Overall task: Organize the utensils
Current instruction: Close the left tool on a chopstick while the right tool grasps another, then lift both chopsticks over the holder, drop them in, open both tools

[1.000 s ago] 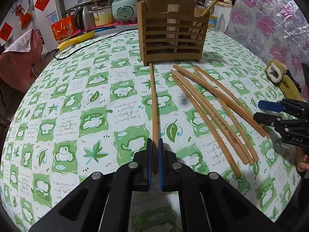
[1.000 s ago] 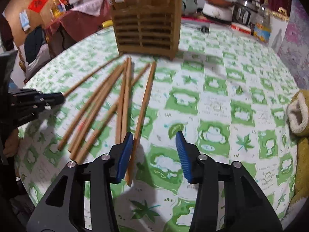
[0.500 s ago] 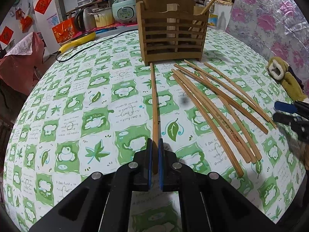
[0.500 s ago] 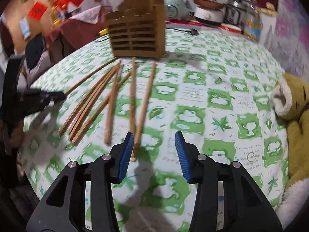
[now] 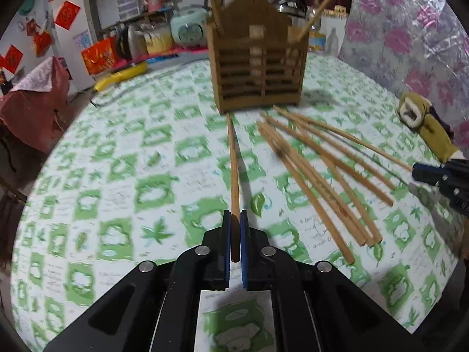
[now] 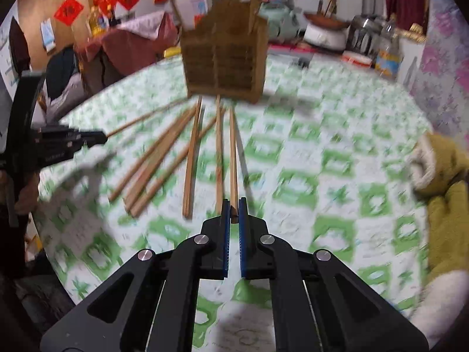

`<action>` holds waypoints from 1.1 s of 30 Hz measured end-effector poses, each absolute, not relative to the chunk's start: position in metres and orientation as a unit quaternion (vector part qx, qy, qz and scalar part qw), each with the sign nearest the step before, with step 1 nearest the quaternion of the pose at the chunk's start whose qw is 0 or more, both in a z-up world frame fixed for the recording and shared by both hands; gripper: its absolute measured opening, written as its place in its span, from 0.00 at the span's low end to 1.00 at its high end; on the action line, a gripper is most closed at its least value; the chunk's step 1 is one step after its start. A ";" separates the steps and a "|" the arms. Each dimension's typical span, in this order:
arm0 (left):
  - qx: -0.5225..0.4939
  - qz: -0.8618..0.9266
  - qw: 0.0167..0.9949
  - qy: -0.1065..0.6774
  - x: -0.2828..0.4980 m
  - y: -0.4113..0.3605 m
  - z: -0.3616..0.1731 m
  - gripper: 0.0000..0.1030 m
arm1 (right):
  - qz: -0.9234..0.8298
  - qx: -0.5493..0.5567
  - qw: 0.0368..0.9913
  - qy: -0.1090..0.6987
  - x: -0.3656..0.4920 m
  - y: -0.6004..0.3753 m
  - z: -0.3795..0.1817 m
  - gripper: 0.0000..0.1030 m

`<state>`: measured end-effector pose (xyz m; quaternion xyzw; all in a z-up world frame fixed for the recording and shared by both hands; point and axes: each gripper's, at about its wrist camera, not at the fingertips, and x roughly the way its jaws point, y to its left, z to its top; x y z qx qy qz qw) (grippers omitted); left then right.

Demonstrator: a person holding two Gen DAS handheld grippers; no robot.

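Note:
A slatted wooden utensil holder (image 5: 258,67) stands at the far side of the table; it also shows in the right wrist view (image 6: 225,58). My left gripper (image 5: 233,223) is shut on the near end of a wooden chopstick (image 5: 233,161) that points at the holder. My right gripper (image 6: 233,208) is shut on the near end of another chopstick (image 6: 233,152). Several loose chopsticks (image 5: 322,173) lie fanned on the cloth between the grippers, and they also show in the right wrist view (image 6: 164,158). The right gripper (image 5: 439,176) shows at the right edge of the left wrist view.
The table has a green-and-white patterned cloth (image 5: 117,176). A yellow mitten (image 6: 445,176) lies at the right edge. Appliances and jars (image 6: 351,35) crowd the far side behind the holder. A yellow tool with a cord (image 5: 123,77) lies far left.
My right gripper has closed from open onto the rightmost chopstick's end. My left gripper stays shut on its chopstick and has lifted slightly, with the view blurred by motion.

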<state>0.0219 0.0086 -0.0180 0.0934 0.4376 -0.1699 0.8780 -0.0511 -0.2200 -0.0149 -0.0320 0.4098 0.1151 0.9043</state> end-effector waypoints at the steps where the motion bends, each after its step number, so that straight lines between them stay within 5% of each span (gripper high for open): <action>1: 0.093 -0.168 0.882 0.431 0.020 0.009 -0.012 0.06 | 0.113 -0.030 0.910 0.397 -0.052 -0.222 -0.005 0.06; 24: 0.036 -0.185 0.953 0.238 0.079 -0.033 0.196 0.06 | 0.140 0.028 0.974 0.174 0.022 -0.196 0.183 0.06; 33: 0.000 -0.155 0.961 0.227 0.136 -0.050 0.191 0.06 | 0.052 0.062 0.996 0.033 0.075 -0.175 0.186 0.06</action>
